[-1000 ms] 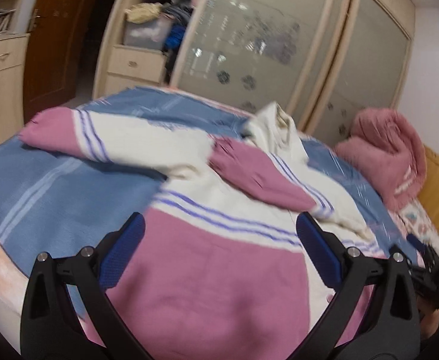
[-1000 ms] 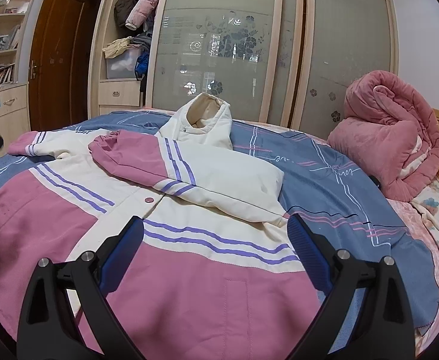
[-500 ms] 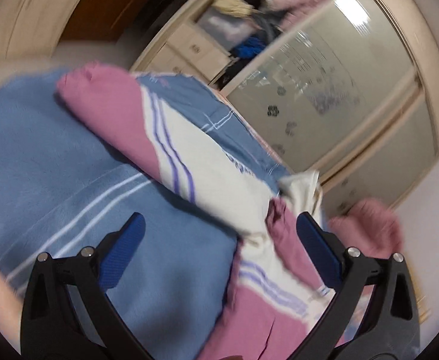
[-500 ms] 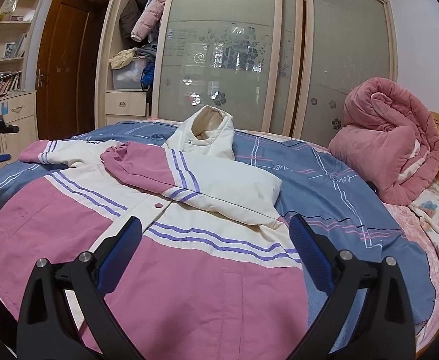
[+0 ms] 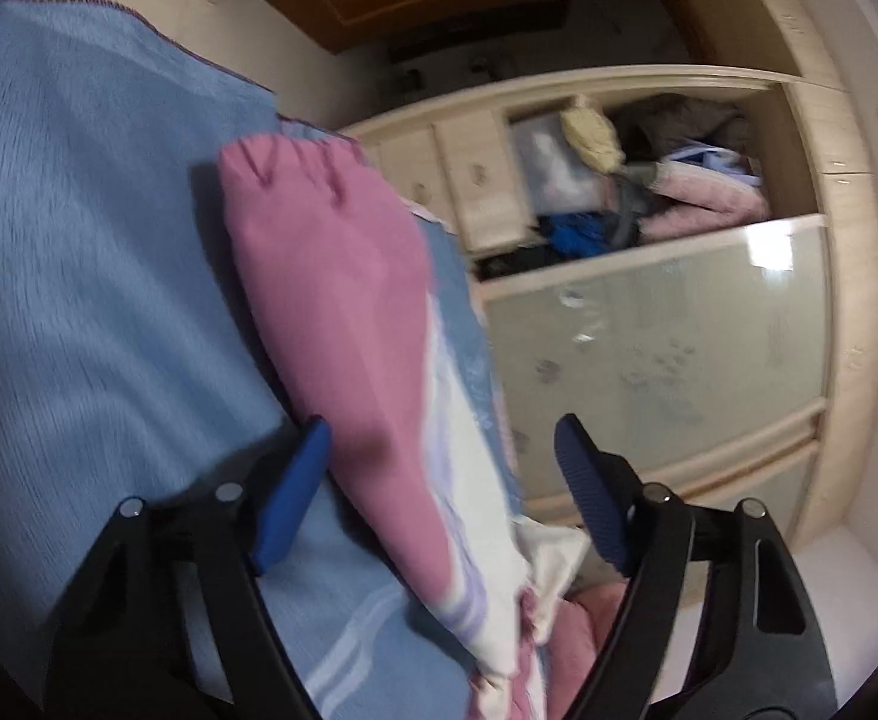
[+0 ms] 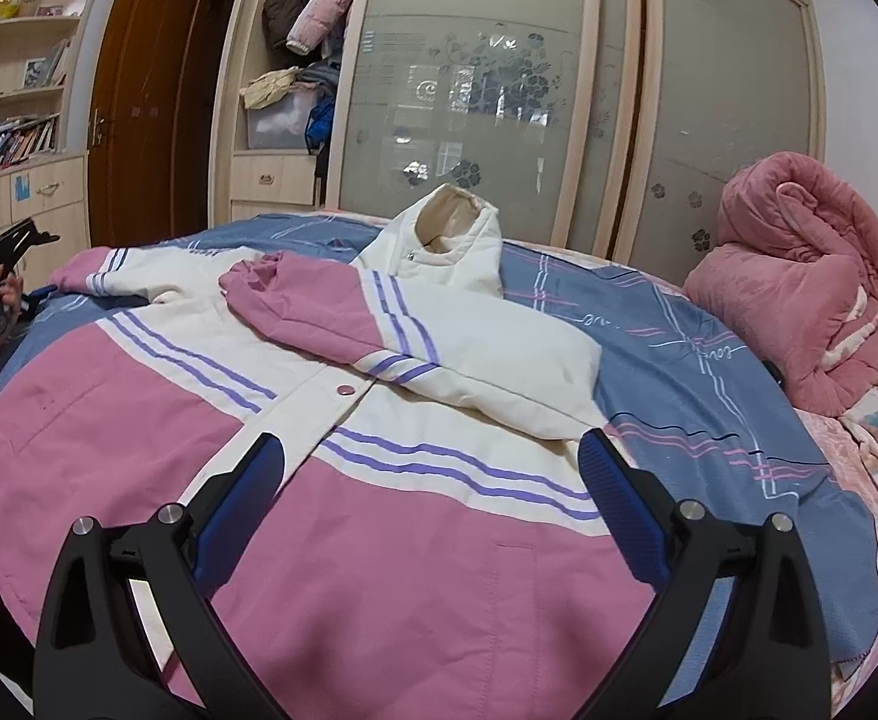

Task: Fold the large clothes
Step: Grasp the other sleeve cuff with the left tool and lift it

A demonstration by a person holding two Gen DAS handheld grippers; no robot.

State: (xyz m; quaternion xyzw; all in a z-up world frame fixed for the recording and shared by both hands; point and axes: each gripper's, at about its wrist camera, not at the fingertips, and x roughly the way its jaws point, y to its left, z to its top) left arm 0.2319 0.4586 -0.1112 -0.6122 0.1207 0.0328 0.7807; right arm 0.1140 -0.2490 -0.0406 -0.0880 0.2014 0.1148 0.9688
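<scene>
Your left gripper [image 5: 442, 495] is spread wide, its 2 blue pads on either side of the jacket's pink sleeve cuff [image 5: 325, 276] without clamping it. Your right gripper [image 6: 430, 510] is equally wide open and holds nothing, hovering above the pink hem. The jacket [image 6: 379, 570] lies flat on the blue bedspread [image 6: 679, 372], 1 sleeve folded across its chest. At 11 o'clock in the right view, the open wardrobe [image 6: 283, 168] holds a clear storage bin [image 6: 274, 123] beneath loose clothes. A rolled pink quilt [image 6: 799, 282] sits at 3 o'clock.
</scene>
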